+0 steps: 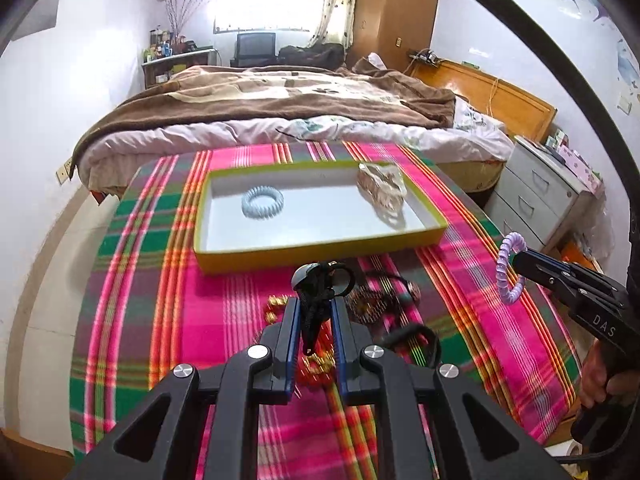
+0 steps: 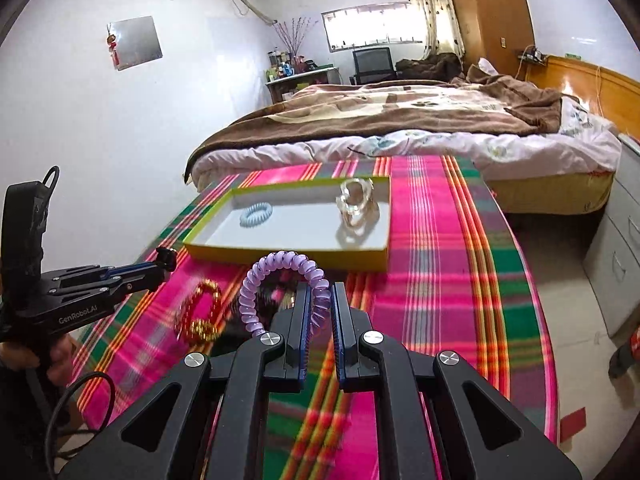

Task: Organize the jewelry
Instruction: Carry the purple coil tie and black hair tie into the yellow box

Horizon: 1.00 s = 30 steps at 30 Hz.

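The purple spiral hair tie is hanging pinched in the jaws of the right gripper, its loop arching up and to 10 o'clock of the fingertips in the right wrist view, so the ring is standing roughly on edge rather than lying flat. The yellow-rimmed tray is sitting straight ahead at 12 o'clock of those jaws, near but not under them, with its long axis running across the view from 9 to 3 o'clock; I judge the coming move to be a short carry forward over the near wall and a release. The left gripper is holding a black hair accessory, jaws closed on it, and in its own view the tray is also lying at 12 o'clock just past the fingertips, so both hands look about equally near. Inside the tray one pale blue spiral tie is resting toward 9 o'clock and one clear chunky chain toward 3 o'clock. On the plaid tabletop one red-and-gold beaded bracelet is lying, blurred, and at least one dark cord piece is waiting; its exact count I cannot tell.
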Tool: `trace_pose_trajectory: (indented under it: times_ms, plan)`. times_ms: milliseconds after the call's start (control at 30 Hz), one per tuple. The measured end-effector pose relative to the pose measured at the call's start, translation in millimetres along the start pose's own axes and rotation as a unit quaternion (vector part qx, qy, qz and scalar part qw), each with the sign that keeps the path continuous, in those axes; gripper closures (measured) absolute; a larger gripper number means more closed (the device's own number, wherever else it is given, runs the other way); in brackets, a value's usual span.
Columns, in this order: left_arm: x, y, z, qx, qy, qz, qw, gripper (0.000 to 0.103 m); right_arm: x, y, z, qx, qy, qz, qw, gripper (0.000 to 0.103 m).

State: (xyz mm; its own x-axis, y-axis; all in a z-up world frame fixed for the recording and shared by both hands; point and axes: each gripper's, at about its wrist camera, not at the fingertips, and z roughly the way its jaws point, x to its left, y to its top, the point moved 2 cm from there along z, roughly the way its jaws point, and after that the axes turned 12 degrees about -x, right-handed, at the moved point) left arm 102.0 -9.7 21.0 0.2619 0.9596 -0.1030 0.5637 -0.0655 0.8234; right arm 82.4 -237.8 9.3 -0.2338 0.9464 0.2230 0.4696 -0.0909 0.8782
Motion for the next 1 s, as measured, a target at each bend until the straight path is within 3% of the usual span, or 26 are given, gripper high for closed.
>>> trace_pose_trajectory:
  times_ms: [567,1000]
  plan:
    - [43.8,51.2,61.4,-0.006,0.014,-0.023,0.9996,0.088,12.5,47.7,100.7,0.019,-0.007,-0.027,0.999,0.093]
    - [59.7,44.7,119.5,0.032,0.014,-0.047,0.9983,0.088,12.8,51.0,190.4,0.083,-0.027,-0.05,0.995,0.093]
